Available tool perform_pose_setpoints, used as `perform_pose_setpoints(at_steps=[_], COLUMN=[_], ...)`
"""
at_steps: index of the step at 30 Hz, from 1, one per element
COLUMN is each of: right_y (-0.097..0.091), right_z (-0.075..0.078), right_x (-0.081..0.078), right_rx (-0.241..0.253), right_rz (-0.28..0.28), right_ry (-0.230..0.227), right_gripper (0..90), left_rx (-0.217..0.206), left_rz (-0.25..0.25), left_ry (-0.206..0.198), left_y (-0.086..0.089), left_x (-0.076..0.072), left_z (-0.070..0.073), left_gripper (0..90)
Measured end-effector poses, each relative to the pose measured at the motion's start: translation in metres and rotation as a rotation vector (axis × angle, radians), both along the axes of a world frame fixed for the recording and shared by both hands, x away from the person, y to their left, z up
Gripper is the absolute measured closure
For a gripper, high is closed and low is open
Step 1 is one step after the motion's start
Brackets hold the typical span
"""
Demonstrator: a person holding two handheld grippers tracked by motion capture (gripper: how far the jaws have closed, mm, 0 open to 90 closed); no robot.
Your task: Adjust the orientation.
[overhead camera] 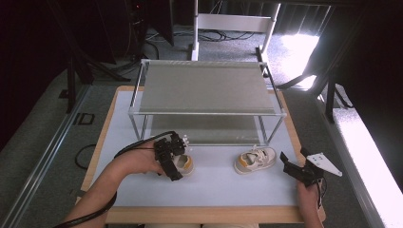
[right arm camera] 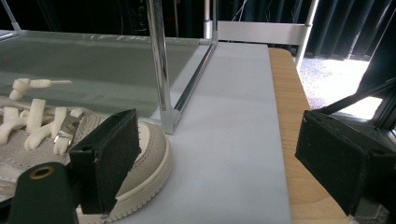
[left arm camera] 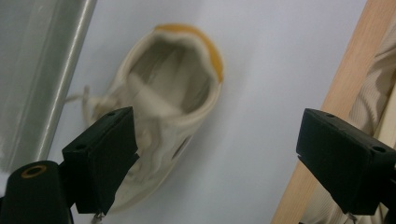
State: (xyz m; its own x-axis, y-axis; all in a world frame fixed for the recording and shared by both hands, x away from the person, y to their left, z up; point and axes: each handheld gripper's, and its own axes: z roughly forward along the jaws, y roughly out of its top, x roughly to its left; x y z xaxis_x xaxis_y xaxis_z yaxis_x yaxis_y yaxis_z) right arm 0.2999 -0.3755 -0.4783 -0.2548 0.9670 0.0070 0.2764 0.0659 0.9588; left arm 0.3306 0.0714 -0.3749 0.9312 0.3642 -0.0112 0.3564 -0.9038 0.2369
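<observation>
Lying beside left jaw (untouched): shoe

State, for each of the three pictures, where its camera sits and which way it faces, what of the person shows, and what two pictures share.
High view: above the person's side, facing forward and down on the table, rack and two shoes; both forearms and grippers show.
Left gripper view: on the left gripper, looking down into the left shoe; open jaws and a sleeve show.
Right gripper view: on the right gripper, low, facing along the table; open jaws show.
Shared: the right shoe beside the rack's leg appears in the high and right gripper views.
</observation>
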Motion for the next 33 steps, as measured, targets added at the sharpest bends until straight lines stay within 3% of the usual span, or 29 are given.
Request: perform_pose_setpoints(at_steps=[4, 12, 15, 25, 29, 33], right_y=[0.0, -0.001, -0.001, 0.0, 0.0, -0.001], right_z=[0.0, 0.0, 0.0, 0.0, 0.0, 0.0], right_x=[0.0, 0.0, 0.0, 0.0, 0.0, 0.0], right_rx=[0.002, 0.004, 0.004, 0.004, 0.001, 0.005], right_rz=[0.001, 0.002, 0.003, 0.004, 0.004, 0.004], right_ry=[0.0, 0.0, 0.001, 0.003, 0.004, 0.003], right_gripper=[13.2, 13.2, 13.2, 13.2, 13.3, 13.3], left_rx=[0.011, 0.049, 0.052, 0.055, 0.081, 0.125], left_rz=[0.001, 0.088, 0.128, 0.209, 0.214, 0.162], left_ry=[0.008, 0.057, 0.046, 0.106, 0.129, 0.129], left_y=[-0.014, -0.029, -0.033, -0.04, -0.045, -0.048], left_x=[0.002, 0.016, 0.022, 0.034, 0.035, 0.035], left_z=[-0.003, -0.017, -0.02, -0.026, -0.035, -0.039], left_gripper=[14.2, 21.7, 25.4, 42.5, 49.7, 59.8])
